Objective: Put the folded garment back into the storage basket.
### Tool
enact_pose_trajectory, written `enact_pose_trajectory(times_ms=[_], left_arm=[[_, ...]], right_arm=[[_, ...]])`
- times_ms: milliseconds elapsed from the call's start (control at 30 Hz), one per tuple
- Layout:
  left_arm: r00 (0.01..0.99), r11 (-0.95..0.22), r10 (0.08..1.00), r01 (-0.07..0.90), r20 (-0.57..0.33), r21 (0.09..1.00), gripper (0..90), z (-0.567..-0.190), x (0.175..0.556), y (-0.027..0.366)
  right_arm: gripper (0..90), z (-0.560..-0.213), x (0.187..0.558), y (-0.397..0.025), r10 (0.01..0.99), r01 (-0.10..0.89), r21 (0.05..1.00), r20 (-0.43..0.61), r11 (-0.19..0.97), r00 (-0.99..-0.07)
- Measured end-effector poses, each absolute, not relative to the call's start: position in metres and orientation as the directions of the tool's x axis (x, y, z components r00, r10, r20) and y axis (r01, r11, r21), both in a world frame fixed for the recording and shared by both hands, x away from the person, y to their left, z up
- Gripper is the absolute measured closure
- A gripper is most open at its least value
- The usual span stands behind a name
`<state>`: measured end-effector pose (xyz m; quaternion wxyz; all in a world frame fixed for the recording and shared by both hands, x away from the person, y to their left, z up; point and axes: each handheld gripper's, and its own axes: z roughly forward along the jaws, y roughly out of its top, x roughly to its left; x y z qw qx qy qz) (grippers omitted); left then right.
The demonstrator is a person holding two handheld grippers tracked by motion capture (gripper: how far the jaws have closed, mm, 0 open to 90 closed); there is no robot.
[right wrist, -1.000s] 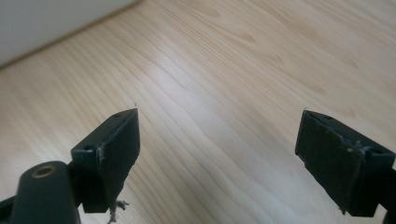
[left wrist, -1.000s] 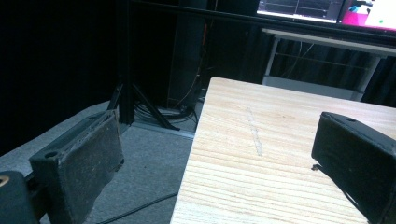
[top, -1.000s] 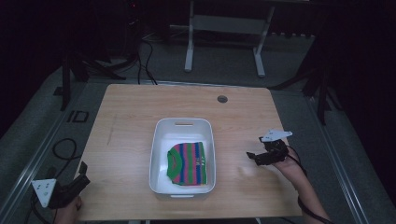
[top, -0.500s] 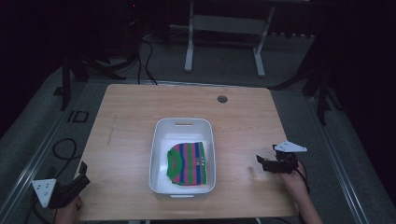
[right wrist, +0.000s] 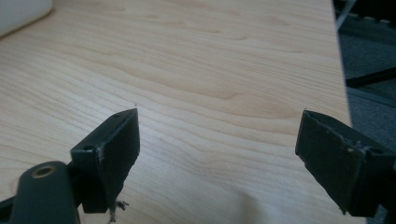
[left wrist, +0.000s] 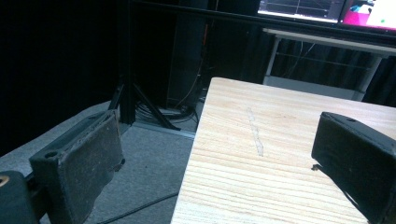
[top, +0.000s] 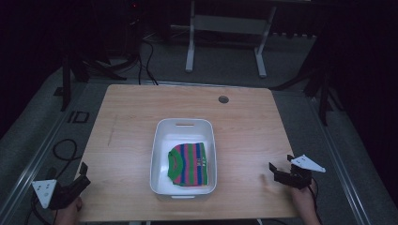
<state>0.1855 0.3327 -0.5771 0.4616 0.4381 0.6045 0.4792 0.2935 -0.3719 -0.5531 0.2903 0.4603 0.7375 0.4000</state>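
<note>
From above we see the striped sweater (top: 189,164) folded in the white bin (top: 162,136), mid-desk (top: 244,117). Left gripper (top: 80,174) near-left corner, right gripper (top: 277,171) near-right; their own views show both released, empty.

The light wooden rectangular surface (top: 131,122) stands in a dim room, its pale grain lit from above while everything around it falls into near-black. A small round dark grommet hole (top: 223,99) sits near its far edge. The grey carpeted floor (top: 291,61) surrounds it, with black cables (top: 61,150) looping at the left. Beyond the far edge stands a white metal frame stand (top: 225,28) on two legs. Black tripod legs (top: 70,75) rise at the left, and more dark stand legs (top: 324,89) at the right. In the left gripper view, bright monitor screens (left wrist: 327,9) glow at the top.
</note>
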Motion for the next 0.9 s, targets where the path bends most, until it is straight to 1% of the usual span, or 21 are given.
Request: enact_pose_trajectory(times_ms=[100, 167, 400, 567, 767, 900], left_arm=[[-0.189, 0.157, 0.972, 0.086, -0.139, 0.984, 2.3, -0.577, 0.185, 0.333], [-0.188, 0.158, 0.972, 0.086, -0.139, 0.984, 2.3, -0.577, 0.185, 0.333], [-0.188, 0.157, 0.972, 0.085, -0.139, 0.984, 2.3, -0.577, 0.185, 0.333], [-0.186, 0.159, 0.972, 0.081, -0.141, 0.984, 2.3, -0.577, 0.185, 0.333], [-0.189, 0.161, 0.971, 0.08, -0.144, 0.984, 2.3, -0.577, 0.185, 0.333], [-0.189, 0.161, 0.971, 0.08, -0.144, 0.984, 2.3, -0.577, 0.185, 0.333]], right_arm=[[13.8, -0.553, 0.288, -0.377, 0.923, 0.427, 0.874, -0.058, 0.231, -0.38], [13.7, -0.554, 0.283, -0.385, 0.932, 0.42, 0.889, -0.022, 0.184, -0.362], [13.9, -0.558, 0.277, -0.397, 0.941, 0.413, 0.902, 0.028, 0.122, -0.337], [13.7, -0.559, 0.276, -0.397, 0.953, 0.404, 0.905, -0.002, 0.13, -0.302], [13.7, -0.559, 0.276, -0.4, 0.959, 0.409, 0.906, 0.014, 0.107, -0.282], [13.7, -0.559, 0.277, -0.399, 0.96, 0.41, 0.905, 0.004, 0.116, -0.281]])
